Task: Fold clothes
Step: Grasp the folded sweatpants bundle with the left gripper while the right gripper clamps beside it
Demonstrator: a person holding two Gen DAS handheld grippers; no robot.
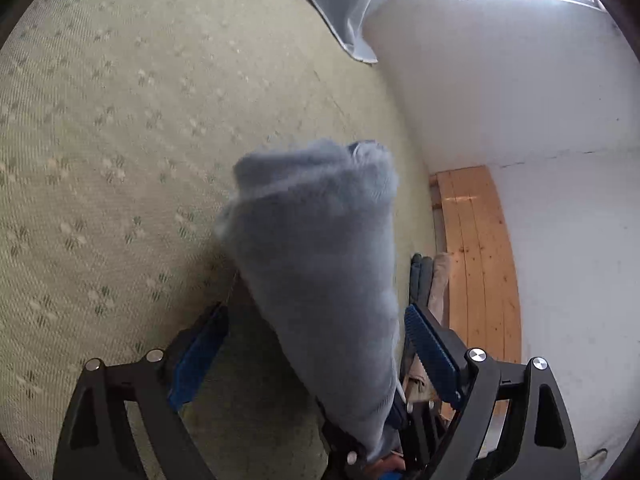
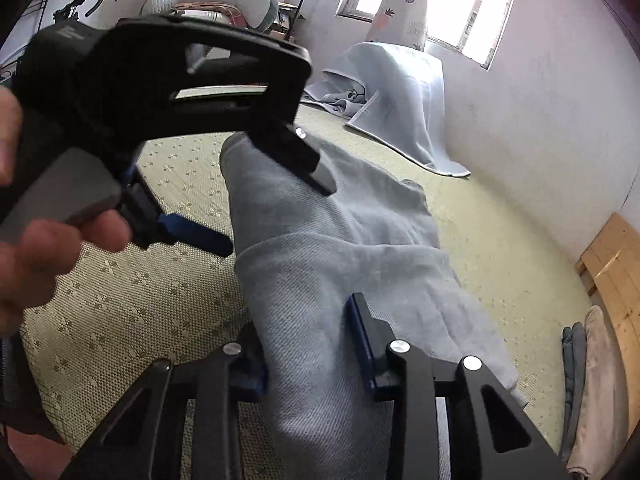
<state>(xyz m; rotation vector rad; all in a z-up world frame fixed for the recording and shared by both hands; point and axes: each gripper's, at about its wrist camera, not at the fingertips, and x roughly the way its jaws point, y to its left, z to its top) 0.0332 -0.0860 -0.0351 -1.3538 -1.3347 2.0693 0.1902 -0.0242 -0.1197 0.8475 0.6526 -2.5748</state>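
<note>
The grey-blue fleece garment (image 2: 340,264) is bunched into a long, doubled-over roll and held up off the woven bed mat (image 1: 120,120), so my guess is the folding is partway along: some layers are already lapped over each other, but the bundle is loose and uneven and not yet laid down flat. The right hand-held gripper (image 2: 316,360) has its blue pads on either side of the near end of the cloth and looks clenched on it. The left hand-held gripper (image 1: 316,340) stands with its jaws spread wide and the cloth passing between them without either pad pressing it; in the right wrist view it hovers at the far end of the roll, gripped by a hand (image 2: 48,248). Down by the wooden bed frame (image 1: 480,260) a small stack of folded clothes (image 2: 588,392) lies on the mat's edge, grey and beige pieces, which suggests other items are finished. Beyond, a pale blue blanket (image 2: 400,96) drapes against the white wall under a bright window (image 2: 440,4), with bedding and boxes piled in the far corner.
</note>
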